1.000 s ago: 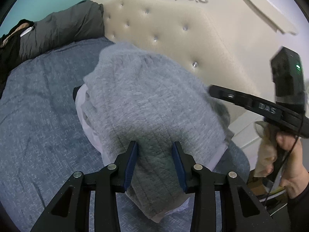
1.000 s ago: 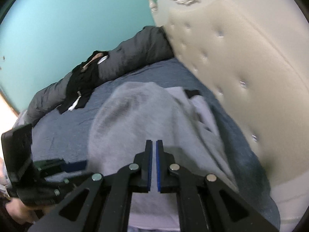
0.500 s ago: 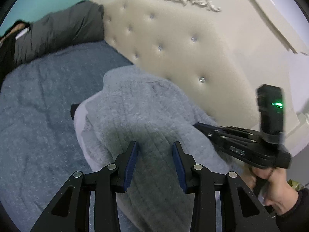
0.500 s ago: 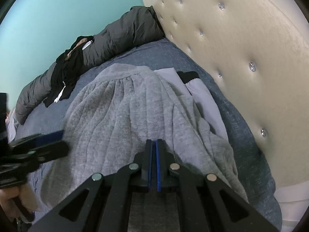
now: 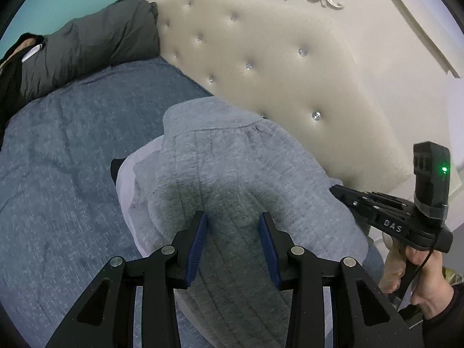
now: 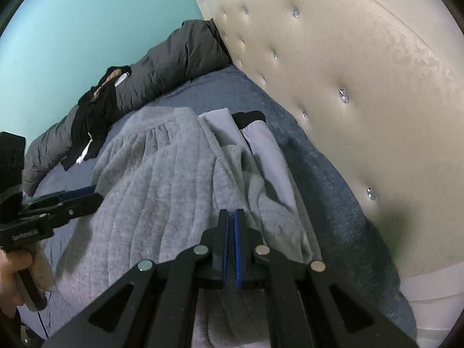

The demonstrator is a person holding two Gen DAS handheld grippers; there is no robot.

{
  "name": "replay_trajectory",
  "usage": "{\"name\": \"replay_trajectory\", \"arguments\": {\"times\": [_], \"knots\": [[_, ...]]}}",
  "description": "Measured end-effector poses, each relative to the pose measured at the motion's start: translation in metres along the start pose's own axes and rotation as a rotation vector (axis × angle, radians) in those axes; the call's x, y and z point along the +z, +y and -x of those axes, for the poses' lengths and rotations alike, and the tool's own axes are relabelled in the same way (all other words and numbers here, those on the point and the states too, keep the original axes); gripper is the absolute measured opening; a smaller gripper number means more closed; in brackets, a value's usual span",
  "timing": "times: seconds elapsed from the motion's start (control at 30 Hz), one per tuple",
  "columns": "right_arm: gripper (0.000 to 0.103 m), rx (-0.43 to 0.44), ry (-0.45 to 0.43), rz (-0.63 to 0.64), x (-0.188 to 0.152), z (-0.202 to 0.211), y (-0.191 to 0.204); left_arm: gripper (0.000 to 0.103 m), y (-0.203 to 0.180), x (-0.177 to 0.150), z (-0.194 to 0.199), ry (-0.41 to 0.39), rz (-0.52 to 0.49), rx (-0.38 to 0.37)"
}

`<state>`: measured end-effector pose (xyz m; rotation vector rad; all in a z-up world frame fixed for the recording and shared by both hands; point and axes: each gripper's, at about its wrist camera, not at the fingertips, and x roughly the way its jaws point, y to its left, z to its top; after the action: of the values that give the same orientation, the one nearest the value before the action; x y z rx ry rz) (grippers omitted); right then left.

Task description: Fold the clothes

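Both grippers are black with blue pads and silver screw heads. The right gripper (image 5: pixel 342 192) carries "DAS" lettering, a green light and a thin black cable. A dark sleeve (image 5: pixel 446 319) covers the wrist.

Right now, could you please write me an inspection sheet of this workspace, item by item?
Surface: bed with blue-grey cover, bare toward the left in the left wrist view.
Job's things: grey fleece garment spread out, lying over a pale lilac garment with a black trim.
Clutter: dark grey puffer jacket at the bed's far end, against the headboard.
Grippers: left tongs part open, astride a fleece ridge, pads not pressing; right tongs shut over the fleece, nothing seen between the pads.
Cables: thin black lead beside the hand holding the right tool.
Surroundings: cream tufted headboard, turquoise wall.
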<state>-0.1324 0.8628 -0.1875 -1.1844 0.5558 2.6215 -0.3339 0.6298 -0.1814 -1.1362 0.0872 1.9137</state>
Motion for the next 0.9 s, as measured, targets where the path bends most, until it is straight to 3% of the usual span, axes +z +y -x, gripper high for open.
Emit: {"name": "replay_trajectory", "arguments": {"times": [0.17, 0.4, 0.87, 0.9], "knots": [[0.002, 0.015, -0.062, 0.006, -0.006, 0.026, 0.000, 0.040, 0.004, 0.000, 0.022, -0.051, 0.005, 0.012], [0.002, 0.004, -0.046, -0.004, -0.025, 0.022, -0.006, 0.040, 0.005, -0.014, 0.011, -0.009, 0.010, 0.030], [0.002, -0.033, -0.150, -0.016, -0.041, 0.070, 0.019, 0.041, -0.016, -0.040, 0.070, -0.097, -0.017, 0.038], [0.005, -0.036, -0.152, -0.021, -0.043, 0.073, 0.022, 0.041, -0.017, -0.043, 0.073, -0.097, -0.018, 0.036]]}}
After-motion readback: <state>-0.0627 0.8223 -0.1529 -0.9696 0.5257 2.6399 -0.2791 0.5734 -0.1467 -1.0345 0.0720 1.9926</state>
